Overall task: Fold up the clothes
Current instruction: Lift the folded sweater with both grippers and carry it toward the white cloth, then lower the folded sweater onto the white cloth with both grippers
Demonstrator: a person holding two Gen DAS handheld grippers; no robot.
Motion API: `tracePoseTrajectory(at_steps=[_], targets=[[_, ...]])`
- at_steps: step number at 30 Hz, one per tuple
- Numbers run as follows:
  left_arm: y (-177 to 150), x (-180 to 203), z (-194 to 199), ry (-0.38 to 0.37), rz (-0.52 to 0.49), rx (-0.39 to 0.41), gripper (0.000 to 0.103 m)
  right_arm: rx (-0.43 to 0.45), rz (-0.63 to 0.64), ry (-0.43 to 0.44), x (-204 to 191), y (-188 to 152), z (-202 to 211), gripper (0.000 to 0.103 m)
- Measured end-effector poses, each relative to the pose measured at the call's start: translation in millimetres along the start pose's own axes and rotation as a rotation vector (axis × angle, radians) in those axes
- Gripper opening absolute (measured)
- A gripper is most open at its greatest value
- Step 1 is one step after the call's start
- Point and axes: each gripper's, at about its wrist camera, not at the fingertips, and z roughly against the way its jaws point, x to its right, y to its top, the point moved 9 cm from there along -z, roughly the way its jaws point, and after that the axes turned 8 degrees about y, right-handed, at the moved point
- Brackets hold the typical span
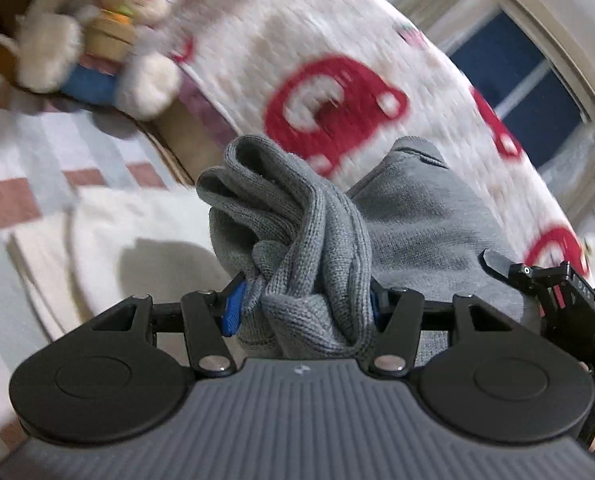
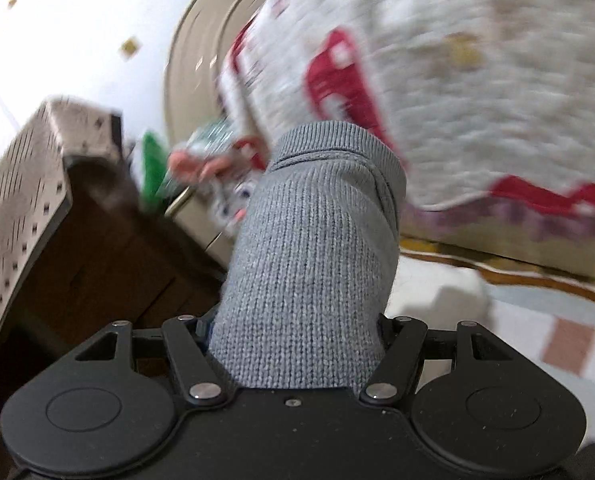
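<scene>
A grey knitted sweater (image 1: 413,216) is held up off the bed by both grippers. My left gripper (image 1: 305,304) is shut on a bunched, folded edge of it; several ribbed folds stick up between the blue pads (image 1: 233,304). My right gripper (image 2: 297,344) is shut on another part of the same sweater (image 2: 313,240), whose ribbed hem stands straight up and hides the fingertips. The right gripper also shows at the right edge of the left wrist view (image 1: 553,280).
A white quilt with red cars (image 1: 337,92) lies behind, also in the right wrist view (image 2: 477,92). A plush bunny (image 1: 109,40) sits far left. A checked bed sheet (image 1: 25,160) and white cloth (image 1: 145,216) lie below. A brown cabinet (image 2: 97,264) stands left.
</scene>
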Motion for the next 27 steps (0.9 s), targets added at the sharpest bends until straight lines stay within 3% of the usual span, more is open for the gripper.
tracePoseTrajectory(at_steps=[6, 11, 13, 15, 17, 18, 22, 27], targets=[[18, -48, -2, 0.138, 0.072, 0.069, 0.054, -0.160, 0.013, 0.079, 4, 6, -82, 0.070], [19, -70, -17, 0.223, 0.085, 0.122, 0.054, -0.166, -0.034, 0.074, 34, 11, -137, 0.071], [12, -73, -31, 0.259, 0.050, 0.124, 0.059, -0.138, -0.050, 0.035, 55, 13, -156, 0.074], [-4, -80, -52, 0.331, 0.028, 0.028, 0.060, -0.140, -0.082, -0.080, 90, 8, -172, 0.078], [-15, -88, -63, 0.359, 0.035, -0.028, 0.064, -0.197, -0.090, -0.228, 120, -8, -176, 0.078], [-20, -92, -67, 0.369, 0.041, -0.051, 0.065, -0.194, -0.100, -0.255, 129, -14, -172, 0.079], [-14, -87, -62, 0.344, 0.043, -0.068, 0.067, -0.005, -0.270, -0.189, 141, -27, -124, 0.080], [-16, -91, -65, 0.352, 0.090, -0.074, 0.070, 0.078, -0.377, -0.157, 140, -50, -86, 0.085]])
